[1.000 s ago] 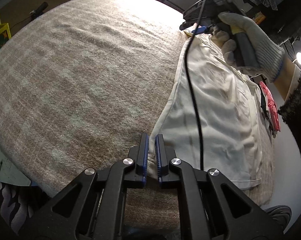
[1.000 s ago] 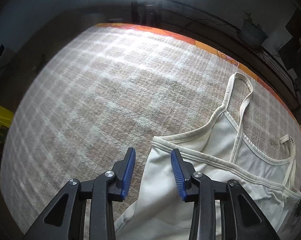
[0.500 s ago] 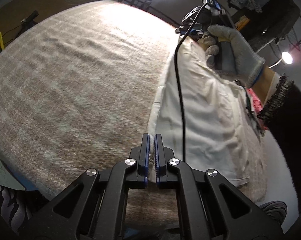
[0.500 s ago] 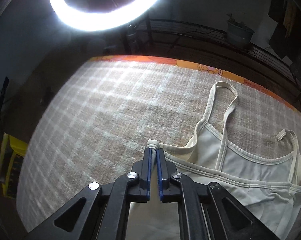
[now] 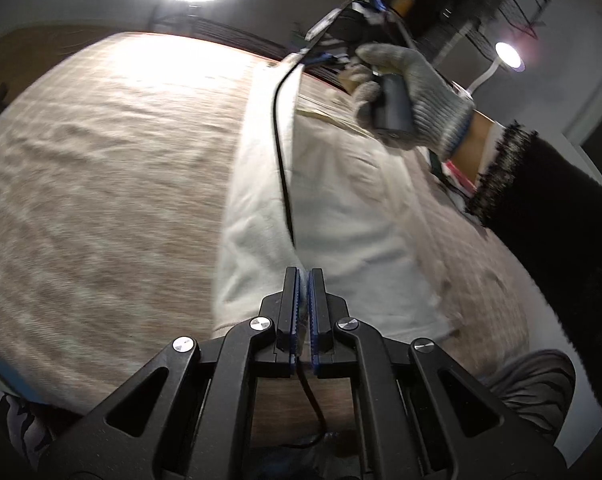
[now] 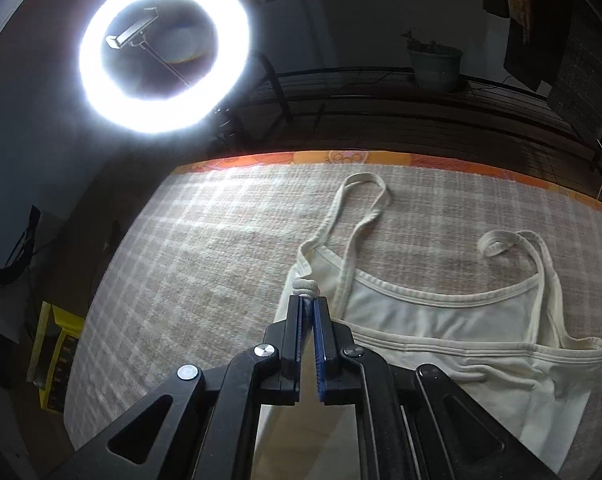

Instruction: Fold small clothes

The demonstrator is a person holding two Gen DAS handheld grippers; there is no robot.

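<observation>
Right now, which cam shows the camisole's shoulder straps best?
Right wrist view. Both shoulder straps lie in sharp focus on the plaid blanket, above the camisole neckline. The left wrist view shows only the blurred body of the camisole; no straps can be made out there.
</observation>
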